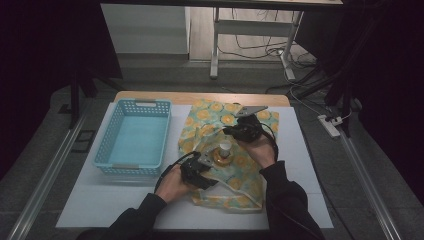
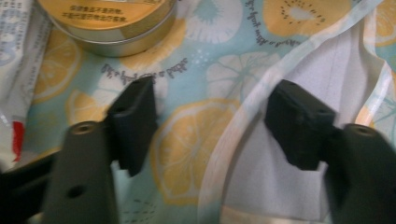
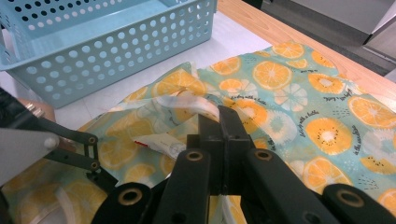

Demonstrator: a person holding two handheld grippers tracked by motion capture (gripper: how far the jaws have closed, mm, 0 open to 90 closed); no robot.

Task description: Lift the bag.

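A pale blue cloth (image 1: pixel 207 117) printed with citrus slices lies spread on the white mat, partly folded over itself. On it stands a round gold tin (image 1: pixel 222 157) with a small white-capped thing (image 1: pixel 225 146) on top. My left gripper (image 1: pixel 199 167) sits low at the cloth's near left. In the left gripper view its jaws (image 2: pixel 217 123) stand apart over the cloth (image 2: pixel 187 140), a white hem running between them, untouched by the pads. The tin (image 2: pixel 112 23) is just beyond. My right gripper (image 1: pixel 240 127) is behind the tin, and its jaws (image 3: pixel 223 123) are shut on a raised fold of the cloth (image 3: pixel 317 102).
A light blue perforated basket (image 1: pixel 135 104) stands to the left of the cloth, its wall (image 3: pixel 116 56) close by in the right gripper view. A white packet with red print (image 3: pixel 159 142) lies among the folds. The wooden table edge (image 1: pixel 200 97) runs behind.
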